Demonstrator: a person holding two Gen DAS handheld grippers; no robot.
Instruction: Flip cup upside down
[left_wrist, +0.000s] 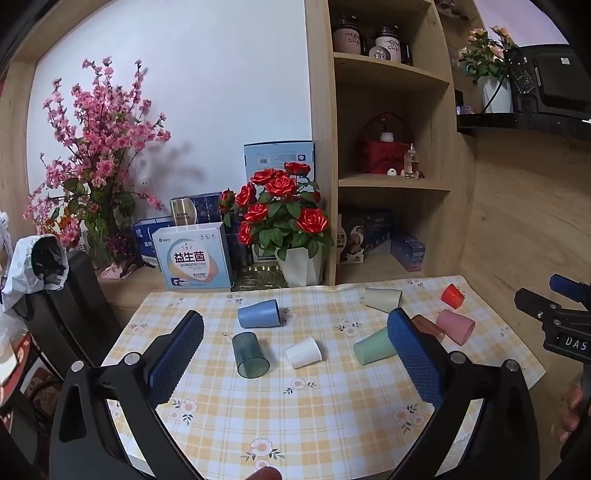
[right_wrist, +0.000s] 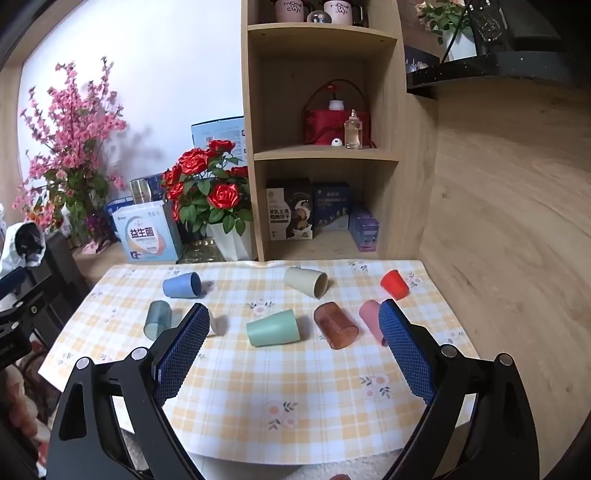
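Note:
Several cups lie on their sides on the checked tablecloth (left_wrist: 295, 417): a blue cup (left_wrist: 258, 314), a clear teal cup (left_wrist: 251, 354), a white cup (left_wrist: 303, 352), a mint green cup (right_wrist: 272, 328), a clear brown cup (right_wrist: 335, 325), a pink cup (left_wrist: 456, 326), a beige cup (right_wrist: 306, 281) and a small red cup (right_wrist: 394, 283). My left gripper (left_wrist: 295, 354) is open and empty, above the near half of the table, with the white cup between its fingers' lines. My right gripper (right_wrist: 291, 343) is open and empty, facing the mint green cup.
A white pot of red roses (left_wrist: 299, 266) and boxes (left_wrist: 194, 256) stand behind the table. A wooden shelf unit (right_wrist: 325, 155) holds boxes, a red basket and mugs. A pink blossom arrangement (left_wrist: 92, 166) stands at the back left. A dark chair (left_wrist: 70, 310) is at the left.

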